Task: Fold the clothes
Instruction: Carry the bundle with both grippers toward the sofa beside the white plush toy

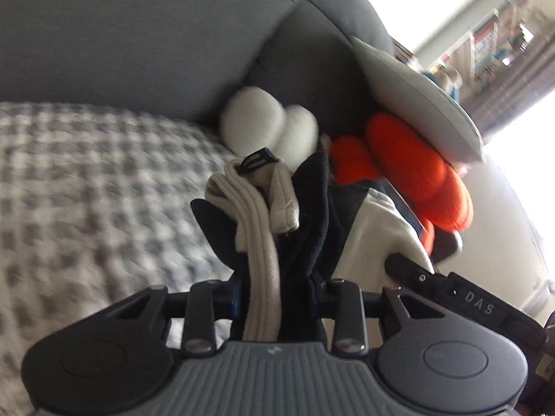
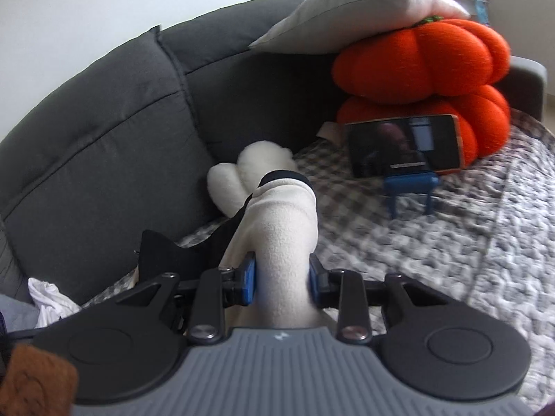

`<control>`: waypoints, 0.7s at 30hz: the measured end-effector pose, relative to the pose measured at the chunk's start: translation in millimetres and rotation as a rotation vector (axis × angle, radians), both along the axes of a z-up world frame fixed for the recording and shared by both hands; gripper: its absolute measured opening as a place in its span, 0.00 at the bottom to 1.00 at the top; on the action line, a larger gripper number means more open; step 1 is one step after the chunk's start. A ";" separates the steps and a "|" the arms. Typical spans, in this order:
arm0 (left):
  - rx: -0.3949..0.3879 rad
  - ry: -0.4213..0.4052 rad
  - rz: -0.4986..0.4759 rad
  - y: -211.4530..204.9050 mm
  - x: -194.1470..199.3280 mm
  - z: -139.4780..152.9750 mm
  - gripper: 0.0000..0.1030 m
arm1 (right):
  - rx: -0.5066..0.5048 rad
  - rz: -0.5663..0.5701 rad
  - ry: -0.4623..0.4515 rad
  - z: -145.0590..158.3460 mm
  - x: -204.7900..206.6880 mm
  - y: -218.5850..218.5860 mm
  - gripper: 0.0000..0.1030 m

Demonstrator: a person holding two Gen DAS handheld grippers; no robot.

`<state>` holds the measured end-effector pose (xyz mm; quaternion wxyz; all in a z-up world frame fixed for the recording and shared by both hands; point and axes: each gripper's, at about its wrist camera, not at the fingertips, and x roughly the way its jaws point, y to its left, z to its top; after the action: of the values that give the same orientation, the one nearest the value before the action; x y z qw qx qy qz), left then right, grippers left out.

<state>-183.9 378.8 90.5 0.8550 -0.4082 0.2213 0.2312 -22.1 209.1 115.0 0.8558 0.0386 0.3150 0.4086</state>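
Left wrist view: the left gripper clamps a bunched part of the garment, a cream and navy fleece piece with a ribbed cream collar and a small black label; the cloth fills the gap between the jaws and stands up in front of the camera. The other gripper's black body shows at the right edge, against the cream cloth. Right wrist view: the right gripper is closed on a cream fold of the same garment, its blue pads pressing the cloth on both sides; a black-trimmed edge hangs beyond. The garment is held off the checked blanket that covers the sofa seat. A white plush toy lies at the back edge of the seat, against the grey back cushion. Near the seat's far corner, orange pumpkin cushions are stacked beneath a pale pillow. A phone on a blue stand leans before the lower one. White cloth lies at the left edge.
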 end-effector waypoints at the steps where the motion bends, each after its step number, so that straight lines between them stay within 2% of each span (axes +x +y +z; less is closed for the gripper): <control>1: 0.010 0.004 0.028 9.1 -5.6 -0.9 0.33 | -0.001 0.035 -0.005 -3.5 -1.2 13.2 0.32; 5: 0.005 0.012 0.125 38.5 -18.9 -10.3 0.33 | -0.005 0.139 0.025 -17.3 6.1 58.2 0.31; 13: 0.038 0.018 0.275 52.3 -24.2 -24.3 0.33 | 0.008 0.325 0.028 -36.5 36.9 119.1 0.31; 21: 0.026 0.031 0.318 67.4 3.7 -47.3 0.33 | 0.016 0.381 0.052 -62.2 72.9 143.2 0.31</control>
<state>-180.2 446.2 43.3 0.8093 -0.4233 0.1640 0.3727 50.8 352.3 52.8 0.7543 -0.0041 0.3355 0.5644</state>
